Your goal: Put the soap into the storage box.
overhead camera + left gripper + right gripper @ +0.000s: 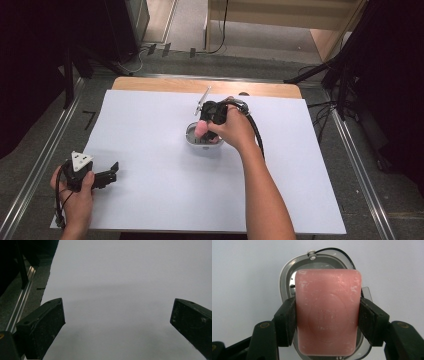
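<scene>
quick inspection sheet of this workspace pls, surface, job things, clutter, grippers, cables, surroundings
surface: white sheet over a wooden table
job's things: pink soap bar held above an oval soap dish near the sheet's middle
clutter: nothing seen
grippers: right gripper shut on the soap bar's sides; left gripper open, nothing between its jaws, near the sheet's left front edge
cables: black cable trailing along the right forearm
surroundings: metal rails on both sides, dark curtains, grey floor

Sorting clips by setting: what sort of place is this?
Probably a lab recording station: a white-covered table between metal rails, cables on the floor, and a hand-held right gripper holding pink soap over a dish.
</scene>
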The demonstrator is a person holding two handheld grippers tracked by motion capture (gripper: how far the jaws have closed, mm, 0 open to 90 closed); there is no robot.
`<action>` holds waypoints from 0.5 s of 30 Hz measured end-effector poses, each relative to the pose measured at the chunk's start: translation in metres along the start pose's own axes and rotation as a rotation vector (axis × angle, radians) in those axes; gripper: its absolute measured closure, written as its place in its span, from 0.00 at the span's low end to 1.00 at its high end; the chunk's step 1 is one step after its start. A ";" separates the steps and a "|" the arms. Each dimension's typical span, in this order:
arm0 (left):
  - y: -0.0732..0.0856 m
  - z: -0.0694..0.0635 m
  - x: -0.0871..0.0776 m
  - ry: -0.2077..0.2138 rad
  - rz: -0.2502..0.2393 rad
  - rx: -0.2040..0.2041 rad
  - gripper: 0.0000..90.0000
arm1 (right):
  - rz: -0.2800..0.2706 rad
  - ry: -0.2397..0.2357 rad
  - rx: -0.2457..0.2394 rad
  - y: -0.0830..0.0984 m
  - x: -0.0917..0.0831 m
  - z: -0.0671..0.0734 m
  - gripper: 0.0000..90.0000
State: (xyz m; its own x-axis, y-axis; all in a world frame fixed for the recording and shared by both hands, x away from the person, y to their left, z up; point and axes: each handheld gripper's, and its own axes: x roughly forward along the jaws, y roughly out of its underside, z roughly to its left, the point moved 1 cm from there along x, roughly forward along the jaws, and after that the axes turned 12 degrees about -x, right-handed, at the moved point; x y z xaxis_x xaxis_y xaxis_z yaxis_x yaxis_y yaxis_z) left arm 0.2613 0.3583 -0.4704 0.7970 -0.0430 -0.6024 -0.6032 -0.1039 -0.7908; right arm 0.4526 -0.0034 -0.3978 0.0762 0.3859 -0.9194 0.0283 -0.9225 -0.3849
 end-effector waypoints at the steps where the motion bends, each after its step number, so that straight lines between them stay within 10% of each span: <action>1: 0.000 0.000 0.000 0.000 0.001 0.001 0.00 | 0.003 -0.002 0.000 0.000 0.001 0.000 0.43; 15: 0.000 0.000 0.000 0.002 0.003 -0.002 0.00 | -0.046 0.010 0.026 -0.001 -0.010 0.006 0.39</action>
State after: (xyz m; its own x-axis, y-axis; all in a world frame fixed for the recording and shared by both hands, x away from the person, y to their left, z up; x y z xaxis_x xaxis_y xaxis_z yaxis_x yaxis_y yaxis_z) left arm 0.2615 0.3588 -0.4703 0.7955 -0.0457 -0.6043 -0.6054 -0.1062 -0.7888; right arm 0.4461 -0.0063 -0.3892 0.0857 0.4275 -0.8999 0.0060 -0.9035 -0.4286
